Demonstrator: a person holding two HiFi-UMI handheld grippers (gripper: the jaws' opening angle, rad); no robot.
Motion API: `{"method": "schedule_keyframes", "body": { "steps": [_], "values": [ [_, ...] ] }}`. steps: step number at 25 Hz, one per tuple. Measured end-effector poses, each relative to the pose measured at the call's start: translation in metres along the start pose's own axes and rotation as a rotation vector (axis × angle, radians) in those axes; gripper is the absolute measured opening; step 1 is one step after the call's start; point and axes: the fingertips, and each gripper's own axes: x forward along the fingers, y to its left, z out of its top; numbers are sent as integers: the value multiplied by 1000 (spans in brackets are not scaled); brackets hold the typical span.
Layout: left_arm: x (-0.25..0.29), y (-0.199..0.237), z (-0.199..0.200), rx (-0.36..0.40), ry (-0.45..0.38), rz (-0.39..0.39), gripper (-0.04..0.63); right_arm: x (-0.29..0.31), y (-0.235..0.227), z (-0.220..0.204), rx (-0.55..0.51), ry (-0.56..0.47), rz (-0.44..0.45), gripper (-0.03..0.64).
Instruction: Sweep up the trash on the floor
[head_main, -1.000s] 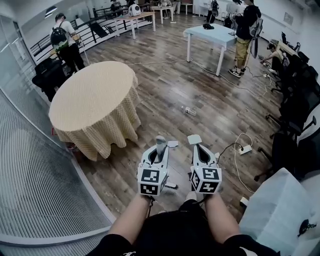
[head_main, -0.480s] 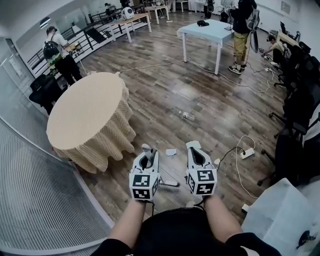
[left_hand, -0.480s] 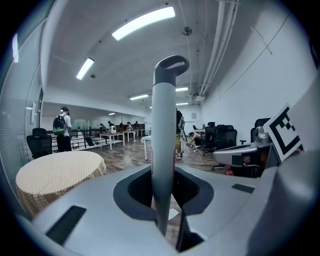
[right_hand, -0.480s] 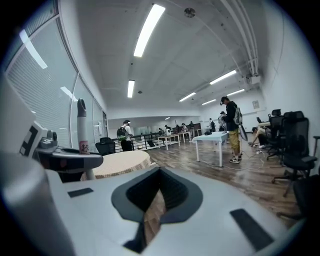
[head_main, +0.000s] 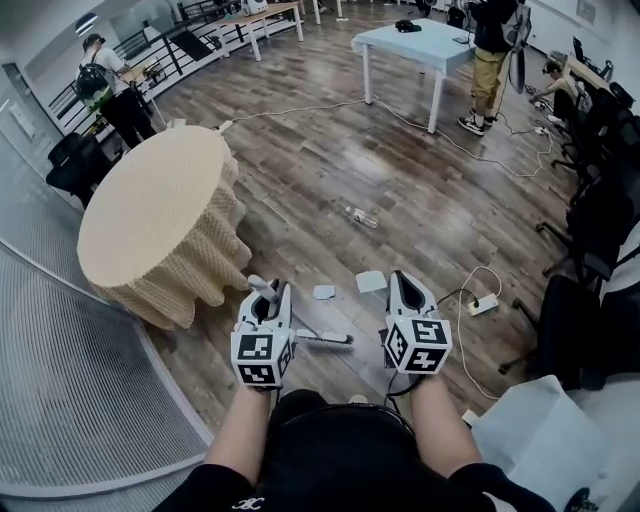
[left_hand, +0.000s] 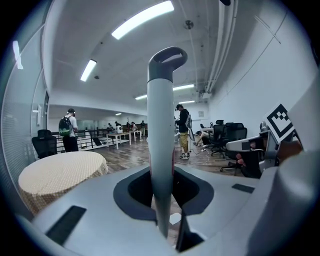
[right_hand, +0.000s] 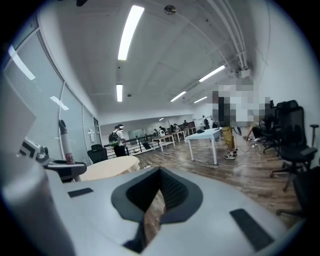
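My left gripper (head_main: 268, 293) is shut on a grey-and-white broom handle (head_main: 259, 284), whose looped top stands up between the jaws in the left gripper view (left_hand: 161, 125). A pale rod with a dark end (head_main: 322, 340) lies low between the two grippers. My right gripper (head_main: 405, 284) is to the right with its jaws together; only a thin slit of floor shows between them (right_hand: 150, 215). Two white paper scraps lie on the wooden floor just ahead, one (head_main: 324, 292) between the grippers, the other (head_main: 371, 281) beside the right gripper's tip. A small bottle (head_main: 358, 216) lies farther out.
A round table with a beige cloth (head_main: 150, 215) stands close at the left, by a curved glass wall (head_main: 60, 360). A power strip with its cable (head_main: 481, 303) lies at the right. Office chairs (head_main: 595, 230) line the right side. People stand by far tables (head_main: 420, 45).
The grippers have moved apart, the left one going left. The view has tipped down and shifted, so the round table sits farther left and the paper scraps lie closer in front.
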Motion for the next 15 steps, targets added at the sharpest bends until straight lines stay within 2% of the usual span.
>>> {"method": "schedule_keyframes", "body": {
  "steps": [3, 9, 15],
  "values": [
    [20, -1, 5, -13, 8, -1, 63, 10, -10, 5, -42, -5, -10, 14],
    [67, -7, 10, 2, 23, -78, 64, 47, -31, -3, -37, 36, -44, 14],
    [105, 9, -5, 31, 78, -207, 63, 111, -35, 7, -55, 61, -95, 14]
  ]
}}
